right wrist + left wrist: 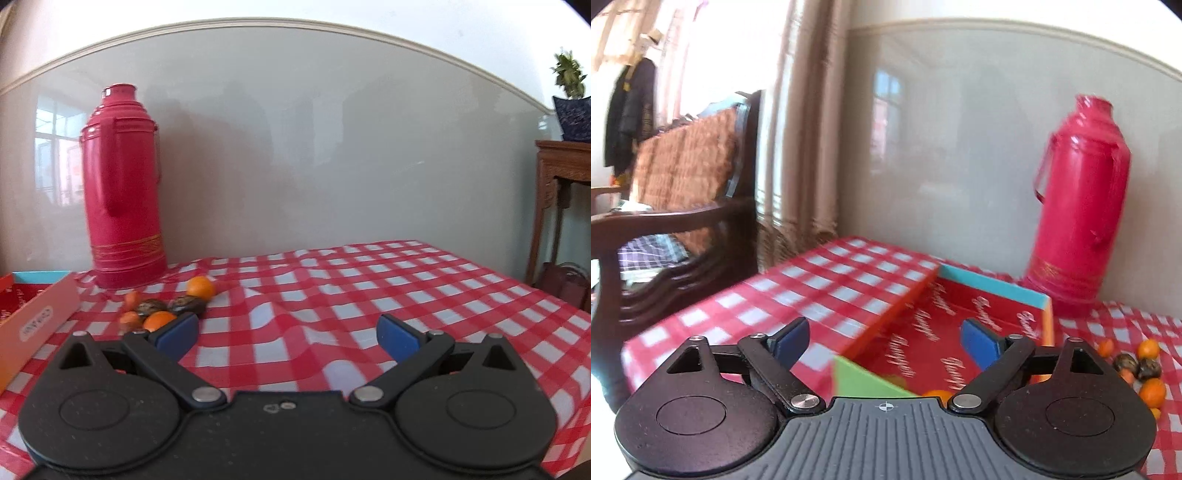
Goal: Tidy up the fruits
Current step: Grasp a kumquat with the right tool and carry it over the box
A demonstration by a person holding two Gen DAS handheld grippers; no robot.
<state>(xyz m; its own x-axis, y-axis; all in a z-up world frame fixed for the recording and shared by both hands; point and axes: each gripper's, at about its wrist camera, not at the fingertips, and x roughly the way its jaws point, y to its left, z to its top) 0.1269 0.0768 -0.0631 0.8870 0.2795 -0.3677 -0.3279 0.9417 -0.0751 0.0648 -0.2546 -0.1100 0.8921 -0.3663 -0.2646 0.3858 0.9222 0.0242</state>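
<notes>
**Both grippers held open above the checked table, fruit piled beside the red box**

Left wrist view: the left gripper [886,341] hangs above the near end of a shallow red box [960,332], its blue-padded fingers [980,341] spread wide with nothing between them. The box lies on a red-and-white checked tablecloth [827,284]; its inside is red with pale script lettering, its far wall is turquoise and a green flap shows at the near corner. An orange fruit [938,394] peeps out just above the gripper body, seemingly inside the box at its near end. To the right of the box, on the cloth, lies a small heap of fruits [1141,365], orange ones mixed with two dark, brownish ones. A tall red thermos [1078,214] stands behind the box against the grey wall. A dark wooden chair [683,221] with a woven cushion sits beyond the table's left edge, next to a curtain. The view is somewhat blurred.

Right wrist view: the right gripper [288,334] is also held with its fingers [397,338] wide apart and empty, above bare tablecloth [369,288]. The heap of fruits [170,304] lies ahead and to the left, just beyond the left fingertip, between the thermos [123,192] and the gripper. The box [37,317] shows at the left edge, near the heap but not touching it. A wooden side table [561,192] carrying a potted plant [572,96] stands at far right.
</notes>
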